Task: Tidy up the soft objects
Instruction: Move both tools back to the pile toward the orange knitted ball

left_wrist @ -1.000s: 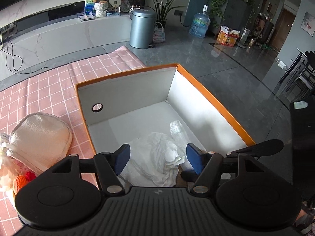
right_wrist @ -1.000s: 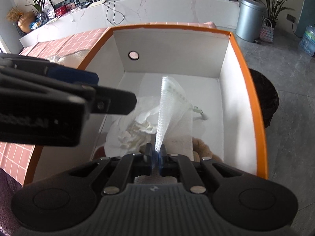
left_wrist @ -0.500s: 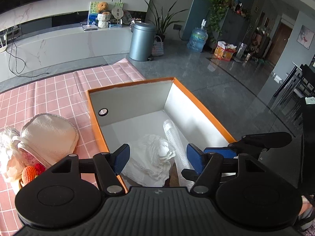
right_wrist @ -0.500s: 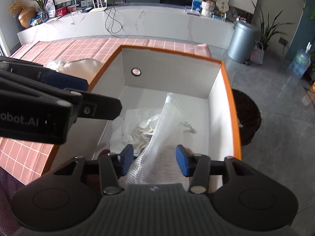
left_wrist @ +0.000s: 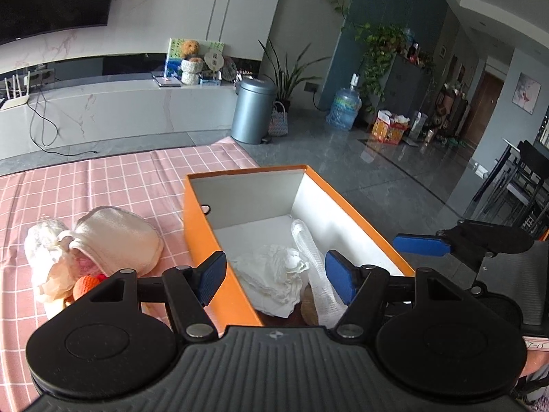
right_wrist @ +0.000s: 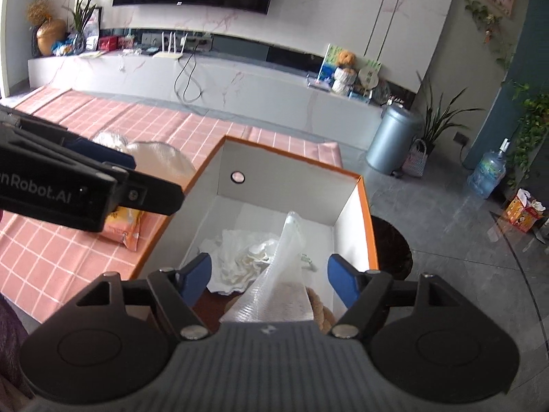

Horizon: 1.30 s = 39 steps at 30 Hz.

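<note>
Right gripper [right_wrist: 269,276] has just been opening, jaws wide now, and the mesh sleeve [right_wrist: 286,274] lies loose between them in the orange box [left_wrist: 202,226]. Left gripper [left_wrist: 274,276] is spread and empty. I'd say the cream cloth pile [left_wrist: 113,240] goes next, at its 10 o'clock, nearer the left hand.
</note>
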Tool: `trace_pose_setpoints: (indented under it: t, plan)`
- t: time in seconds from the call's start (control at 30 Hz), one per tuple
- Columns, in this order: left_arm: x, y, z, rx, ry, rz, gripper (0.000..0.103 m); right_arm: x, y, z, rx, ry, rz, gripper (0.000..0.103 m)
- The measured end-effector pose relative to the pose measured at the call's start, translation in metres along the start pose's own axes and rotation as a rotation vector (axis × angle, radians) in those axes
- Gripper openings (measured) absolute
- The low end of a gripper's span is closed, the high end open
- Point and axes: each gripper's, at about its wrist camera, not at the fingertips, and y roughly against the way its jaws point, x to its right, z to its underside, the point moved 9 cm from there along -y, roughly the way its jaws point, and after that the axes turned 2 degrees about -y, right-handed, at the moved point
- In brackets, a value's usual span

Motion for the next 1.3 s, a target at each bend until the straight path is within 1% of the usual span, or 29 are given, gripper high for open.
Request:
trace_pose_setpoints:
  t: [0.13,0.3,0.4,0.43,0.47,0.53,0.7,0.8,0.87,0.93,1.03,1.1,1.17,1.3]
  plan:
    - [-0.017,0.016,0.003,0.074,0.037,-0.016,0.078,-0.007,0.012,-0.002,0.058,-0.054,0.005,0.078]
    - [-0.045,0.034,0.013,0.138,0.078,-0.078,0.078,-0.030,0.025,-0.009,0.153,-0.116,-0.023,0.078]
    - [-0.068,0.046,0.021,0.174,0.111,-0.136,0.076,-0.053,0.028,-0.016,0.215,-0.106,-0.026,0.078]
    - [-0.076,0.050,0.024,0.183,0.112,-0.163,0.076,-0.060,0.028,-0.018,0.231,-0.099,-0.027,0.081]
    - [-0.084,0.054,0.027,0.190,0.117,-0.190,0.076,-0.069,0.026,-0.020,0.240,-0.089,-0.031,0.083]
    - [-0.099,0.062,0.034,0.202,0.130,-0.229,0.073,-0.084,0.022,-0.022,0.246,-0.076,-0.052,0.083]
    - [-0.133,0.072,0.057,0.189,0.196,-0.257,0.070,-0.123,0.007,-0.023,0.232,-0.053,-0.107,0.083]
    - [-0.153,0.073,0.075,0.165,0.249,-0.255,0.068,-0.145,-0.003,-0.019,0.219,-0.039,-0.139,0.081]
    - [-0.160,0.070,0.083,0.146,0.255,-0.263,0.066,-0.157,-0.011,-0.018,0.207,-0.016,-0.151,0.073]
    - [-0.166,0.067,0.090,0.122,0.251,-0.275,0.062,-0.167,-0.022,-0.017,0.186,0.007,-0.160,0.069]
    - [-0.168,0.059,0.095,0.105,0.267,-0.253,0.061,-0.176,-0.039,-0.015,0.150,0.018,-0.169,0.063]
    - [-0.167,0.052,0.096,0.099,0.254,-0.236,0.061,-0.179,-0.050,-0.013,0.121,0.021,-0.163,0.060]
    - [-0.166,0.043,0.094,0.093,0.226,-0.235,0.061,-0.178,-0.063,-0.012,0.094,0.025,-0.152,0.053]
    - [-0.166,0.023,0.083,0.079,0.197,-0.211,0.062,-0.172,-0.085,-0.016,0.067,0.009,-0.138,0.047]
